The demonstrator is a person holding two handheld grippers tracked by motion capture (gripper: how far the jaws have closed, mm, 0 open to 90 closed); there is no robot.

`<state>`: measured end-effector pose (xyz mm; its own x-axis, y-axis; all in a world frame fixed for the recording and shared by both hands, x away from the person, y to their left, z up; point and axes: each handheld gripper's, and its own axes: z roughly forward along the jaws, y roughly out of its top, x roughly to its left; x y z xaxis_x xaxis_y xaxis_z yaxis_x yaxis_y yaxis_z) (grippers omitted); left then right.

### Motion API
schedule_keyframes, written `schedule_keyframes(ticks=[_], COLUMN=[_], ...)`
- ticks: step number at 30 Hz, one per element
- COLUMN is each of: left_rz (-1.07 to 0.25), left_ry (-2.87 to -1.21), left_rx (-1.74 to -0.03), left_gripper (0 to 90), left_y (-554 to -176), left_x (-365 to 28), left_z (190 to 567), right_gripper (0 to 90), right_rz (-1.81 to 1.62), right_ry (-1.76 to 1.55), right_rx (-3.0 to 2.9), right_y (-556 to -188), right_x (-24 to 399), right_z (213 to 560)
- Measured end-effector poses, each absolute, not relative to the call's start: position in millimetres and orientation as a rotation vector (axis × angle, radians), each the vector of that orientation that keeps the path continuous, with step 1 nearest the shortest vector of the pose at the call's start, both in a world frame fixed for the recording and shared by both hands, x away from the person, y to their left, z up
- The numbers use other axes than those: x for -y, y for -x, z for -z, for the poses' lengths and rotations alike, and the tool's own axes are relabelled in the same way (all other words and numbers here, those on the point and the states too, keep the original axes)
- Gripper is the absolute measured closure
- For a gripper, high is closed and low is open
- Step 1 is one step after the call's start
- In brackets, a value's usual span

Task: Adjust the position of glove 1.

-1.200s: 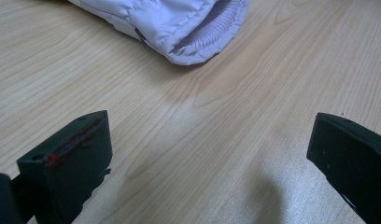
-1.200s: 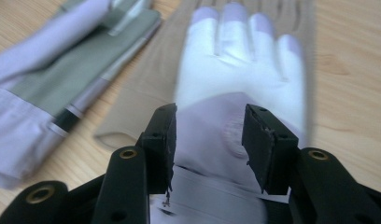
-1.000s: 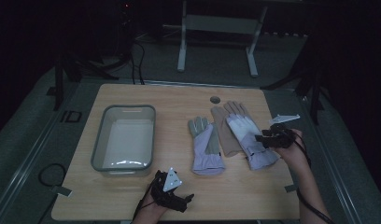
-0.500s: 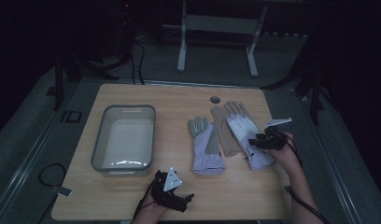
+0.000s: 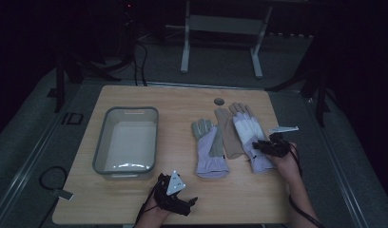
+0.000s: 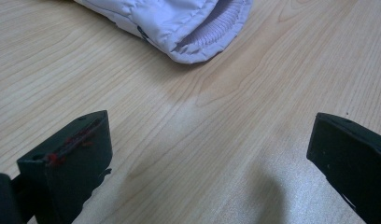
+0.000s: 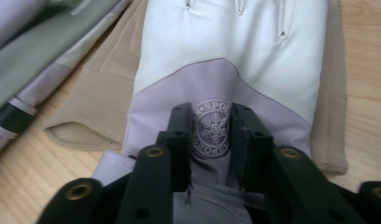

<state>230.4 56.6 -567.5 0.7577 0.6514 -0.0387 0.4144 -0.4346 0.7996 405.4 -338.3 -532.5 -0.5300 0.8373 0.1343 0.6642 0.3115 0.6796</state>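
Two lilac-and-white winter gloves lie on the wooden table (image 5: 182,104). The right glove (image 5: 249,135) rests partly on a beige glove (image 5: 226,135); the left glove (image 5: 208,149) lies beside them. My right gripper (image 5: 263,146) is down on the right glove near its cuff. Its jaws have just been closing, and in the right gripper view the right gripper (image 7: 211,116) pinches the lilac fabric (image 7: 235,51) around a round snowflake badge. My left gripper (image 5: 182,199) rests near the front edge, open. In the left gripper view the left gripper (image 6: 209,140) spans bare wood, short of the left glove's cuff (image 6: 179,23).
A grey plastic bin (image 5: 102,152) stands empty at the table's left. A round cable hole (image 5: 219,101) sits near the far edge. Beyond the table are a metal stand (image 5: 220,28) and cables on the dark floor.
My right gripper has sunk onto the right glove and its jaws have narrowed around the fabric. The left gripper has stayed where it was.
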Motion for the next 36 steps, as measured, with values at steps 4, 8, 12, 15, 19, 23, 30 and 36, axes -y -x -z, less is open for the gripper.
schedule_keyframes(ticks=[4, 8, 12, 15, 19, 23, 30, 36], left_rz=[-0.349, -0.352, -0.353, -0.356, -0.359, -0.361, -0.36, -0.359], left_ry=[-2.084, -2.089, -2.087, -2.086, -2.09, -2.088, -2.088, -2.084], left_rx=[-0.803, -0.8, -0.803, -0.805, -0.808, -0.809, -0.804, -0.801], left_gripper=[0.1, 0.1, 0.1, 0.1, 0.1, 0.1, 0.1, 0.1], left_y=[-230.7, -230.2, -230.6, -230.2, -230.5, -230.2, -230.0, -229.8], left_x=[-56.9, -56.5, -56.7, -56.7, -56.2, -56.2, -56.4, -56.7], left_z=[567.6, 567.5, 567.5, 567.4, 567.6, 567.5, 567.5, 567.5], right_gripper=[77.5, 79.1, 79.2, 79.3, 79.2, 79.1, 79.0, 78.9], right_rz=[-1.024, -1.055, -1.094, -1.107, -1.165, -1.207, -1.174, -1.172], right_ry=[-1.371, -1.398, -1.394, -1.378, -1.45, -1.472, -1.495, -1.499], right_rx=[-2.328, -2.319, -2.305, -2.298, -2.214, -2.157, -2.106, -2.123], right_y=[-401.7, -397.5, -386.6, -378.7, -369.9, -363.0, -357.6, -351.2], right_x=[337.6, 341.3, 348.3, 351.9, 350.0, 334.5, 293.2, 250.7], right_z=[529.4, 520.7, 501.3, 486.2, 464.1, 444.4, 433.3, 432.4])
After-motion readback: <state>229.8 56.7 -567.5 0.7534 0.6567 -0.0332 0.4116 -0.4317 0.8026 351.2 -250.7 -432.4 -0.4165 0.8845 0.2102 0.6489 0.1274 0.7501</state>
